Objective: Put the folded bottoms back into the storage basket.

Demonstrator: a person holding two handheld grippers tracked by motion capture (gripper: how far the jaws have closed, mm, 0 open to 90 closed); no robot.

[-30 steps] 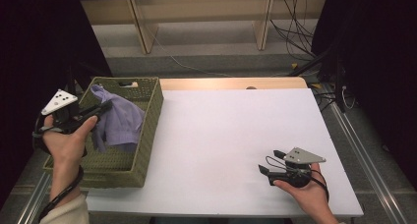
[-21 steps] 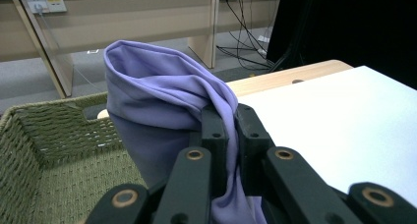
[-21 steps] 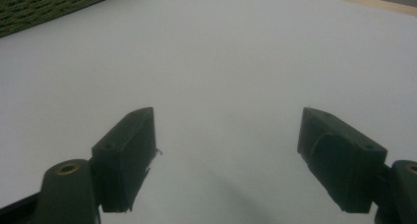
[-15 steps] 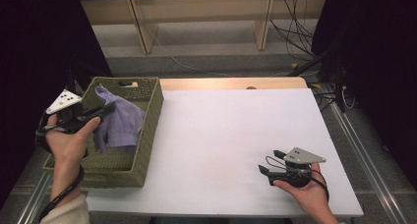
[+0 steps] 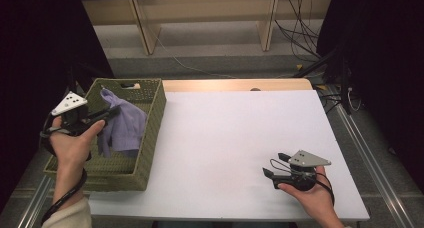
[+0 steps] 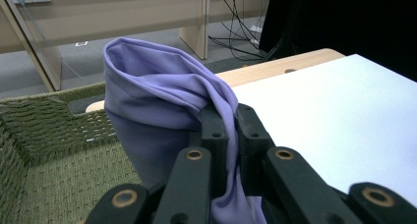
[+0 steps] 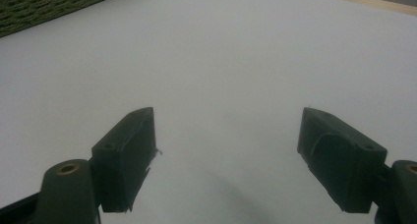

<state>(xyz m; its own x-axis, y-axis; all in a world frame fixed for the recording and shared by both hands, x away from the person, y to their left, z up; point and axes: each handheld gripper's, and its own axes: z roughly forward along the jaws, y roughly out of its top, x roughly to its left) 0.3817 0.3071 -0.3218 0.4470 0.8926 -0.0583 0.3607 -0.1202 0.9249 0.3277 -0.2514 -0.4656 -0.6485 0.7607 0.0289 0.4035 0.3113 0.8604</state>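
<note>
A lilac cloth [image 5: 123, 123] hangs above the inside of a green woven basket [image 5: 150, 138] at the table's left. My left gripper [image 5: 111, 113] is shut on a fold of that cloth [image 6: 167, 101], its jaws pinching the fabric between them, with the left gripper [image 6: 227, 111] seen close up over the basket floor [image 6: 54, 184]. Near the front right of the white table [image 5: 225, 133] my right gripper [image 5: 274, 165] rests low with its jaws wide open and nothing between them; the right gripper [image 7: 227, 130] faces bare white tabletop.
The basket's far wall has a handle slot [image 5: 129, 85]. A wooden strip [image 5: 235, 84] borders the table's far edge, with shelving legs and cables [image 5: 300, 33] on the floor beyond. Metal rails [image 5: 365, 153] run along the table's sides.
</note>
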